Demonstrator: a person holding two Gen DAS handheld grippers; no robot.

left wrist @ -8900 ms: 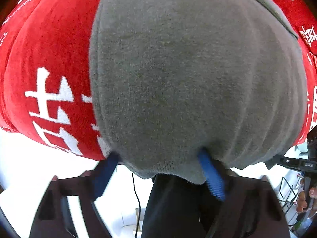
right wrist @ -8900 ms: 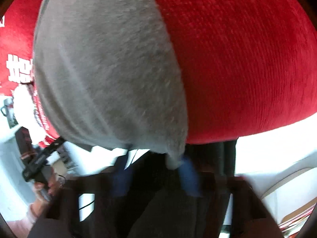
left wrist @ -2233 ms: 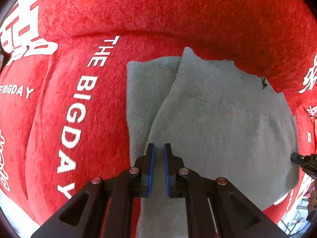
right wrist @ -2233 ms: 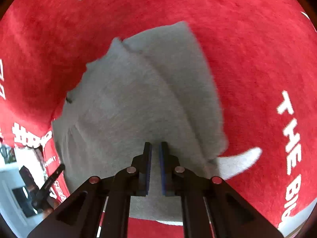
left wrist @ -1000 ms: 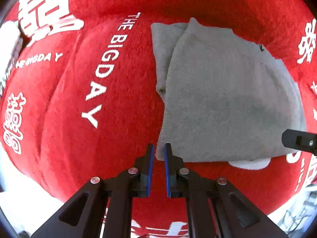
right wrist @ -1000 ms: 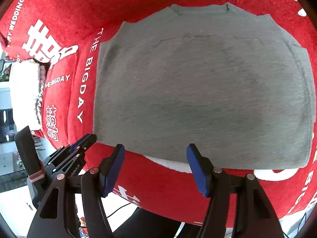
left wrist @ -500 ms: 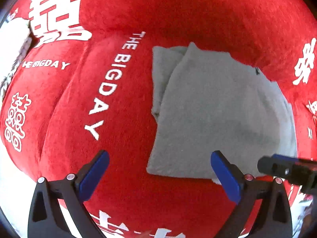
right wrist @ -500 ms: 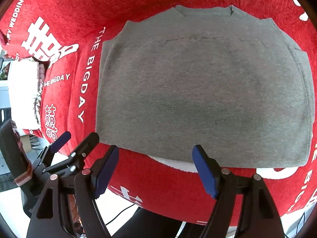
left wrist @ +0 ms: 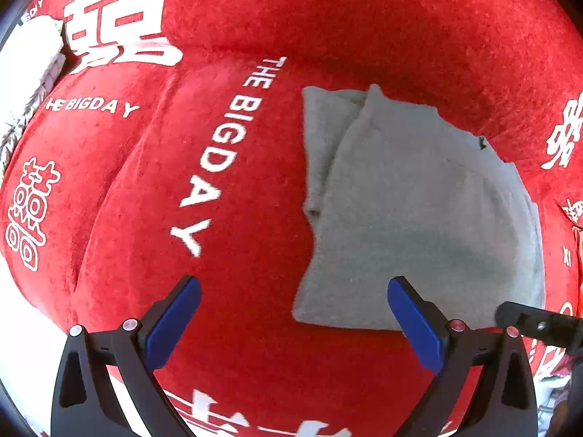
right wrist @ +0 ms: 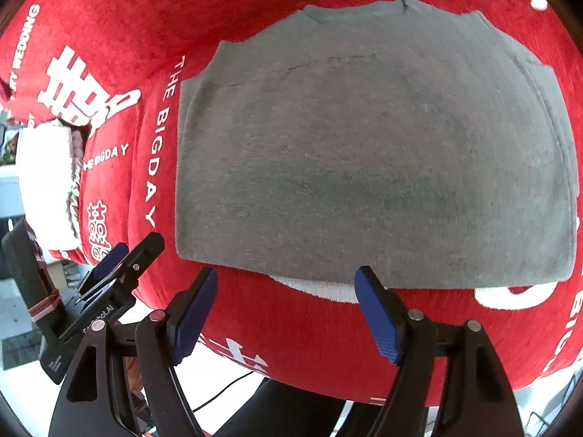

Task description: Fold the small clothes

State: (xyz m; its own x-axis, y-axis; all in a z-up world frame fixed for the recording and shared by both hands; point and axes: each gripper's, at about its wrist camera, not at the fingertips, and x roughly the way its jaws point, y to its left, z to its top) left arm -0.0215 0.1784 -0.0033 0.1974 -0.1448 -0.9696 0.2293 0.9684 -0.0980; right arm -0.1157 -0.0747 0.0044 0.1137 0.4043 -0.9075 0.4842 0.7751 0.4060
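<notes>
the grey sweater [right wrist: 371, 153] lay folded flat on the red cover [left wrist: 364, 18] with white lettering. the left tool [left wrist: 291, 313] hung above the sweater's near left corner, spread wide and empty. the right tool [right wrist: 288, 306] hovered over its near edge, also parted, gripping nothing.

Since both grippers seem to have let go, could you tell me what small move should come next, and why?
Probably bring the open left gripper down onto the near left corner of the folded grey knitted garment, because that corner sits just ahead between its jaws, nothing is gripped, and the garment lies flat on the red plush cover.
</notes>
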